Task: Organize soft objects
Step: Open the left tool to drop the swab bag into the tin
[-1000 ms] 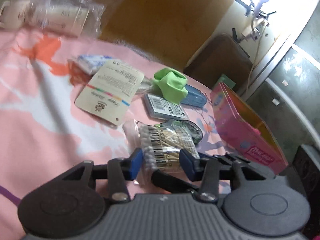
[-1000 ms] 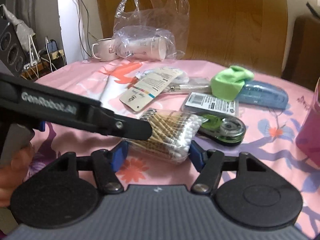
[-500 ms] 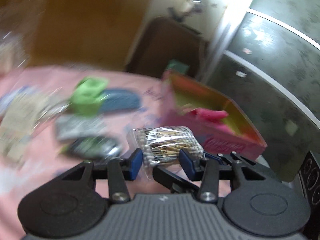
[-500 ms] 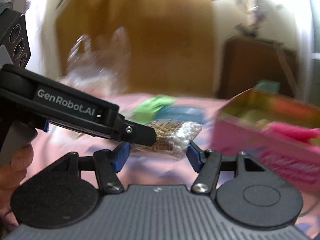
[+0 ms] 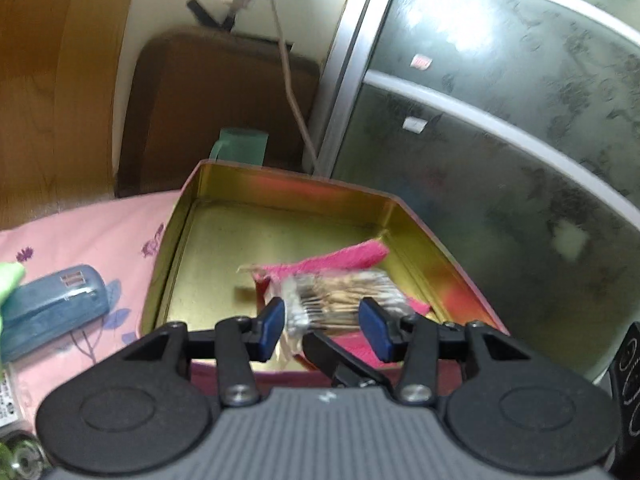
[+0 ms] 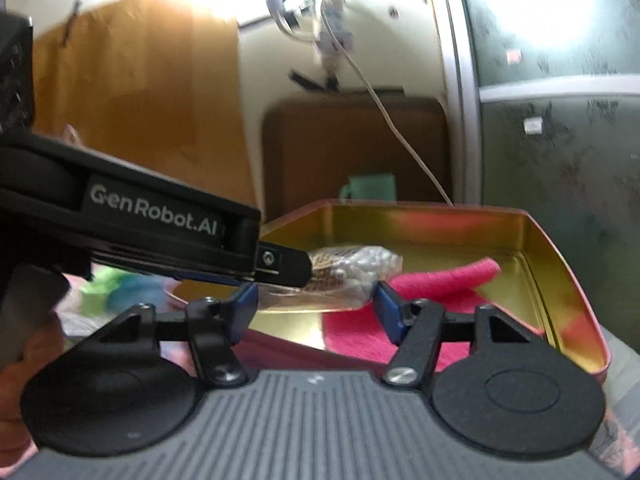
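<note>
The left hand-held gripper point(image 6: 308, 266) reaches in from the left and pinches a clear bag of cotton swabs point(image 6: 356, 268) above the open pink tin point(image 6: 560, 248). A pink cloth point(image 6: 440, 280) lies inside the tin. The right hand-held gripper point(image 6: 314, 308) sits in the foreground with its blue-padded jaws opening on either side of the bag, not pressing it.

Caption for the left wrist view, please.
Left gripper holds a bag of cotton swabs over an open tin containing a pink cloth.
</note>
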Demonstrator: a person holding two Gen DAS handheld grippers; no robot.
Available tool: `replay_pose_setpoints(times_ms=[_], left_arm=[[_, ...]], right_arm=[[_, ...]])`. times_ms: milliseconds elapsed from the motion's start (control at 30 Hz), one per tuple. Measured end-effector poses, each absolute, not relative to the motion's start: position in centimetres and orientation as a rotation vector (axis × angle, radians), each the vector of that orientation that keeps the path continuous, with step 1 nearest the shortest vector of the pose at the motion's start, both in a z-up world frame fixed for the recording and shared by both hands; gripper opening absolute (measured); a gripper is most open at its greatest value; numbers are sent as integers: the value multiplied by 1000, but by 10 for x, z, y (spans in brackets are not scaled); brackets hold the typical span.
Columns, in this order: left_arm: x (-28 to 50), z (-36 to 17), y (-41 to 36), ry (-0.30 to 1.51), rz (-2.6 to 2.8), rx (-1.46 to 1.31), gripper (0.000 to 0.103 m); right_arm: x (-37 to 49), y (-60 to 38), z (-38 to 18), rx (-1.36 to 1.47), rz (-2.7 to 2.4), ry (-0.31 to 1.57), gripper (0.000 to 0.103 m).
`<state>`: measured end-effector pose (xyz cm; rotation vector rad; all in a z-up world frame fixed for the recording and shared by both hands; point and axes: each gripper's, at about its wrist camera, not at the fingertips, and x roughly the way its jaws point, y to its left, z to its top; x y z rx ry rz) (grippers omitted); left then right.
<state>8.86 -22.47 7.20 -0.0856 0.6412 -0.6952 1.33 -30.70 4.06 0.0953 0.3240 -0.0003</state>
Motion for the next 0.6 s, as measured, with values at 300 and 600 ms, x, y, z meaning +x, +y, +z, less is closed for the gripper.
replay_pose_setpoints(times_ms=[300, 600], left_arm=[[73, 79, -153, 592, -604, -181, 41], [20, 44, -2, 632, -334, -256, 41]], right_arm=[[-15, -306, 36, 165, -60, 233, 81], [-19, -229, 38, 65, 277, 310, 49]])
